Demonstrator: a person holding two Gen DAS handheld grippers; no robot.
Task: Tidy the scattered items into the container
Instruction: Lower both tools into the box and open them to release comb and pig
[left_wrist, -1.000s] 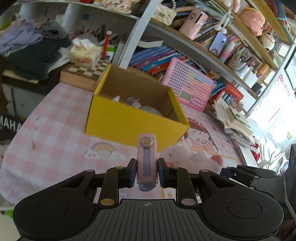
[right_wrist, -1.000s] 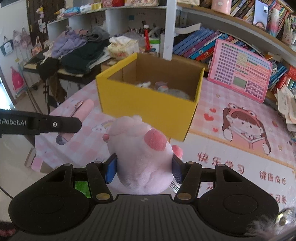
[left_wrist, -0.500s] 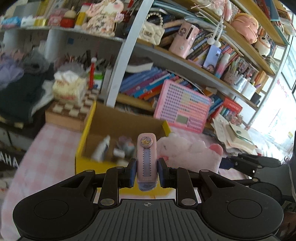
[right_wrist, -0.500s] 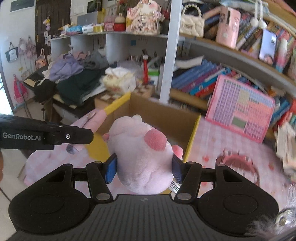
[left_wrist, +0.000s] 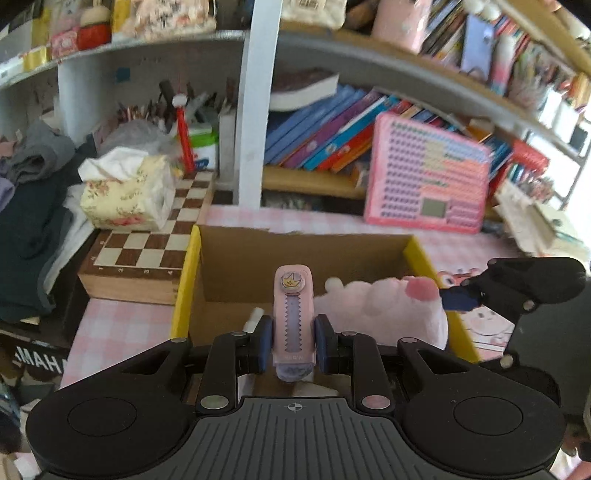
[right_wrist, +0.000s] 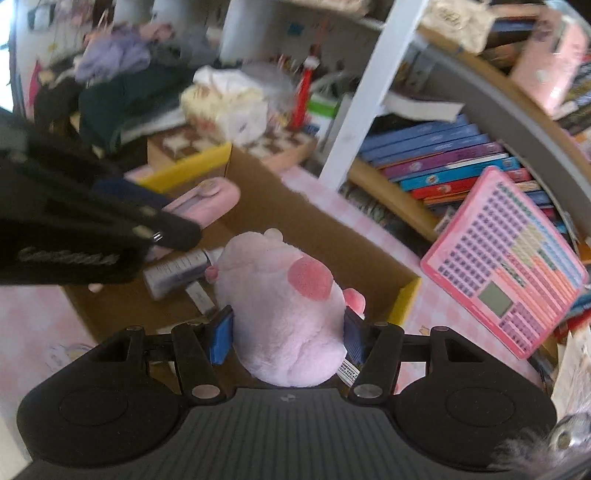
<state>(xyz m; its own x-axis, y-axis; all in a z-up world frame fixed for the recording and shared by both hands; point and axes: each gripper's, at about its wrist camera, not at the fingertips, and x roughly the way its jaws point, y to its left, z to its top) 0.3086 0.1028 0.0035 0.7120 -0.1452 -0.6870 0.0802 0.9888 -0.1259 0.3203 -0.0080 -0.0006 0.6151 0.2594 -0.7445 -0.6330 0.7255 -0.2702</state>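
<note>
My left gripper (left_wrist: 293, 338) is shut on a pink case (left_wrist: 293, 314) with a crown button, held above the open yellow cardboard box (left_wrist: 186, 273). My right gripper (right_wrist: 286, 332) is shut on a pink plush toy (right_wrist: 284, 295), also over the box (right_wrist: 406, 295). The plush shows in the left wrist view (left_wrist: 384, 306) at the box's right side, and the pink case shows in the right wrist view (right_wrist: 207, 201) over the box's left part. A grey bottle (right_wrist: 177, 271) and other small items lie inside the box.
A chessboard box (left_wrist: 144, 266) with a floral tissue pack (left_wrist: 125, 195) stands left of the yellow box. A pink toy tablet (left_wrist: 424, 181) leans against the bookshelf behind. Dark clothes (left_wrist: 26, 221) pile at far left. The table has a pink checked cloth (left_wrist: 110, 328).
Both grippers have moved forward and up from in front of the box to above its opening, each still holding its item. The view now looks down into the box.
</note>
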